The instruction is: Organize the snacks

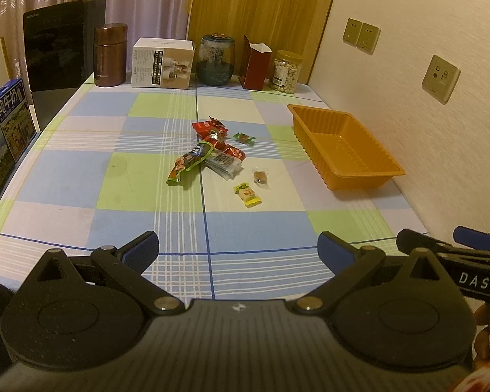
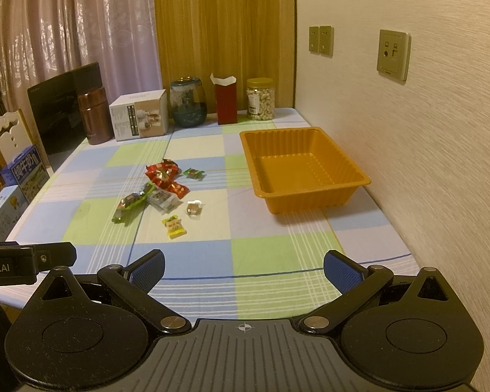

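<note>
Several wrapped snacks lie in a loose pile mid-table: red packets, a long green-edged packet, a yellow candy, a brown candy and a green candy. An empty orange tray stands at the right by the wall. My left gripper is open and empty near the table's front edge. My right gripper is open and empty beside it; it also shows at the left wrist view's right edge.
The table carries a checked cloth. Along the back stand a brown flask, a white box, a glass jar, a red carton and a nut jar. Milk boxes and a black screen stand at left. The wall is at right.
</note>
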